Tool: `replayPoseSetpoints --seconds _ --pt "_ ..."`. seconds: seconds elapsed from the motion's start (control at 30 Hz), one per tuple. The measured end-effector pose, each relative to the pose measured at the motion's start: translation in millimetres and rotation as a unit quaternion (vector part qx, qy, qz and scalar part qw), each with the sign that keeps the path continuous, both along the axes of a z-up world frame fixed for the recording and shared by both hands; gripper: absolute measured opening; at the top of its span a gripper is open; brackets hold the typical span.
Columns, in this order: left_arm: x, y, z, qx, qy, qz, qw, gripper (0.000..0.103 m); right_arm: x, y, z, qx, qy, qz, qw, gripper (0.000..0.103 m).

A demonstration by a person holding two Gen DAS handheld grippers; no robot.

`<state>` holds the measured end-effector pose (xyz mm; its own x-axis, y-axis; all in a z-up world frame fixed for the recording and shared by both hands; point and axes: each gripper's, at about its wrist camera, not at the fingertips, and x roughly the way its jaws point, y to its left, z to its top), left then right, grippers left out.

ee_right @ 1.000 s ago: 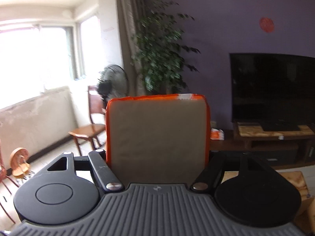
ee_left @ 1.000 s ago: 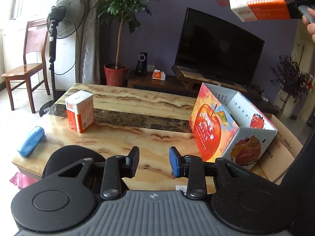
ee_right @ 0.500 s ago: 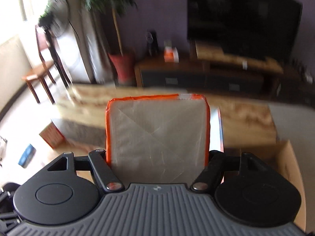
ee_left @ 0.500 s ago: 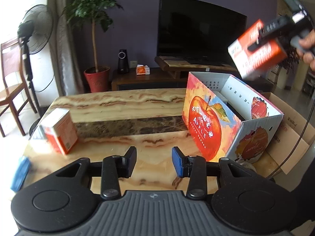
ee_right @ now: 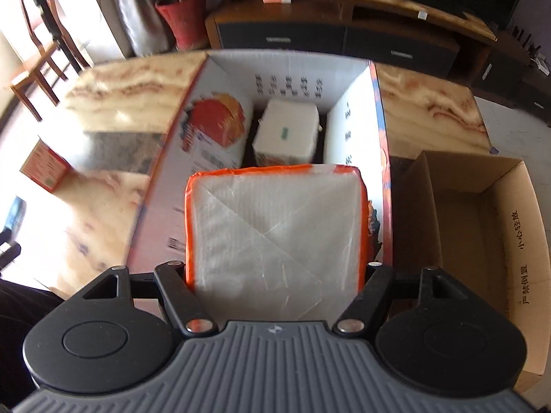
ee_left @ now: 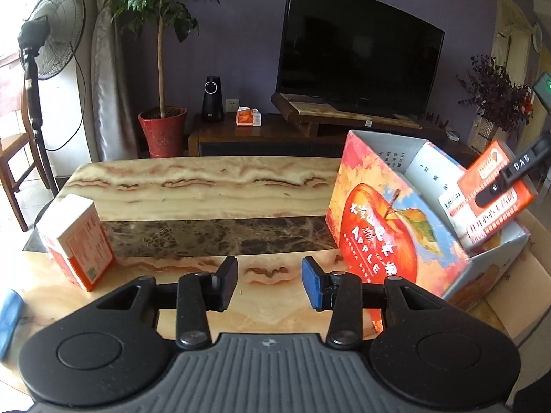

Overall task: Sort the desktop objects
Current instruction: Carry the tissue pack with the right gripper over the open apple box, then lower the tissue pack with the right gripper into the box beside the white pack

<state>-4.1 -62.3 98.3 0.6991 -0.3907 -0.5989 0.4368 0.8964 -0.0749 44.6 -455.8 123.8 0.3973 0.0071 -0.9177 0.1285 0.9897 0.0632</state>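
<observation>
Left wrist view: the marble table [ee_left: 206, 186] fills the middle of the frame. The apple box [ee_left: 385, 227], an open carton printed with a red apple, stands at the table's right end. A plain cardboard box [ee_right: 482, 227], open and showing nothing inside, sits just beside the apple box on its right.

Inside the apple box, seen from the right wrist view, a white pack [ee_right: 286, 130] stands against the far wall, with a printed pack [ee_right: 220, 127] lying to its left.

The right gripper [ee_right: 275, 241] is clamped on an orange tissue pack [ee_right: 275, 241], one finger on each side of it. It holds the pack tilted over the near end of the apple box, partly below the rim in the left wrist view [ee_left: 489, 192].

A second orange tissue pack [ee_left: 77, 241] stands upright on the table's left end, well apart from the apple box. A blue object [ee_left: 10, 313] lies near the table's left edge.

The left gripper [ee_left: 269, 282] hovers above the near table edge, its fingers spread wide with nothing between them.
</observation>
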Motion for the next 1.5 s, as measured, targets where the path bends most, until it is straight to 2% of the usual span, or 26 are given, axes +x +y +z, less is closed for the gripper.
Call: replayPoseSetpoints --seconds 0.27,0.4,0.53,0.73,0.87,1.0,1.13,1.5 --pt "10.4 -2.4 -22.1 0.02 0.027 0.01 0.9994 0.043 8.7 -3.0 -34.0 0.027 0.055 -0.018 0.998 0.073" --pt "14.9 -3.9 -32.6 0.031 0.04 0.015 0.9986 0.049 18.1 4.1 -49.0 0.029 0.07 -0.015 0.997 0.073" --pt "19.4 -5.3 -43.1 0.042 0.054 0.02 0.9975 0.049 28.1 12.9 -64.2 0.033 0.091 -0.006 0.995 0.073" --pt "24.3 -5.1 -49.3 0.036 0.074 0.02 0.9964 0.049 36.9 16.0 -87.6 0.027 0.121 -0.011 0.992 0.073" --pt "27.0 -9.9 -52.3 0.04 0.074 0.013 0.9964 0.049 39.6 12.4 -94.2 0.036 0.125 -0.031 0.991 0.073" --pt "29.8 -15.5 -54.9 0.044 0.076 0.005 0.9962 0.049 43.9 16.8 -100.2 0.033 0.138 -0.029 0.989 0.073" --pt "31.4 -17.5 -56.1 0.044 0.078 0.001 0.996 0.049 45.6 15.2 -99.8 0.046 0.148 -0.035 0.987 0.074" --pt "27.2 -22.0 -58.7 0.053 0.078 -0.006 0.9955 0.049 47.0 19.8 -88.9 0.045 0.157 -0.034 0.986 0.075"
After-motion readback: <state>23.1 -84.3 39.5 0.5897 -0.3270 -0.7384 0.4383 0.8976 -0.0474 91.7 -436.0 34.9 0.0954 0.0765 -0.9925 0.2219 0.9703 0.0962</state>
